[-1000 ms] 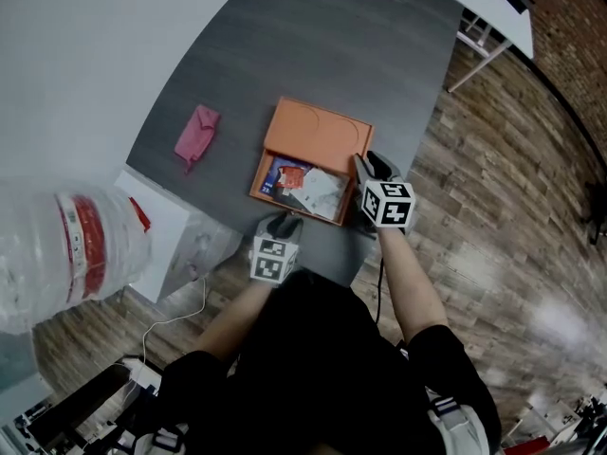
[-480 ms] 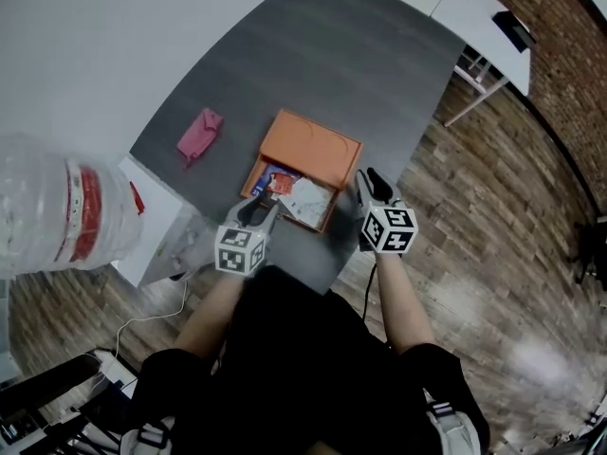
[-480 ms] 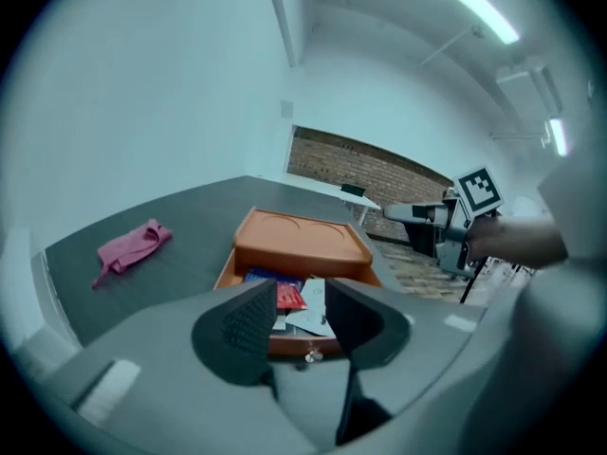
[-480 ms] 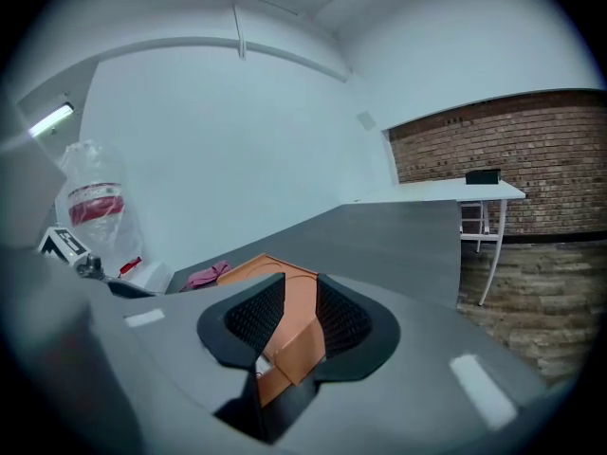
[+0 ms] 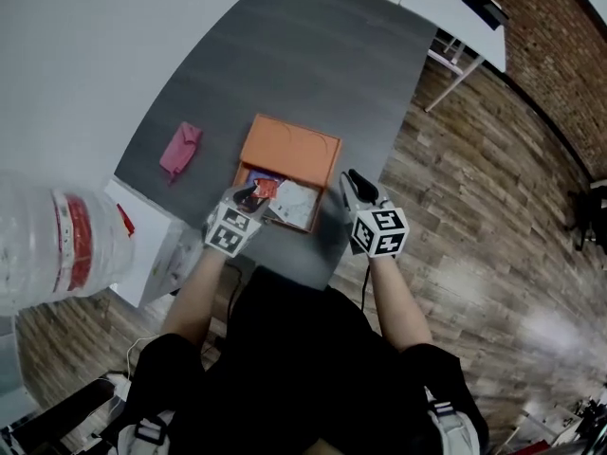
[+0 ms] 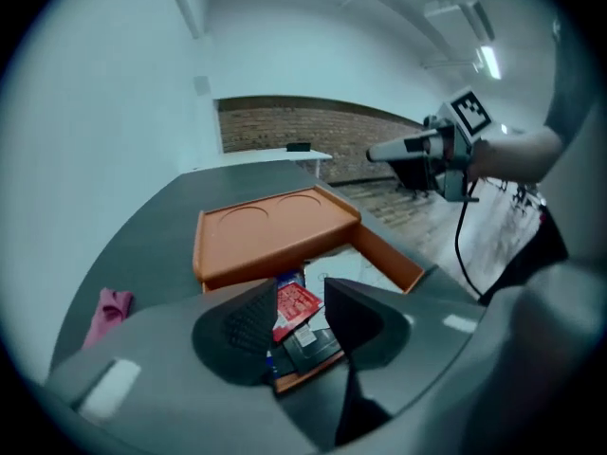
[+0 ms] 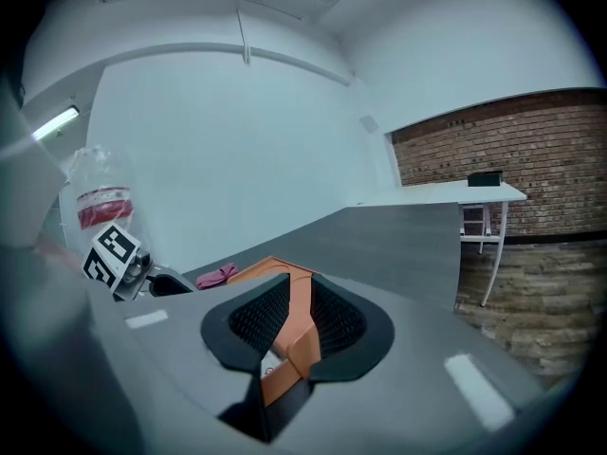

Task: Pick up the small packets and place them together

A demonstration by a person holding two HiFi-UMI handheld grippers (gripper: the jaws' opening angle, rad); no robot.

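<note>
By the left hand-held gripper [image 6: 297,295], its jaws part-closed, a red packet [image 6: 293,307] is being pinched and held just above the open orange box [image 6: 391,257] on the bench [image 5: 313,64] — where the other packets [image 5: 296,203] are lying. The jaws of the right hand-held gripper [image 7: 296,308] have just been closing; the box wall is being framed between them, apparently unpressed. The packet is being judged light, thin and slippery — best gripped by a flat edge.

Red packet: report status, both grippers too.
Left gripper shut on red packet, over orange box. Right gripper empty, jaws just closing, box wall seen through gap. Other packets in box; no obstruction.
</note>
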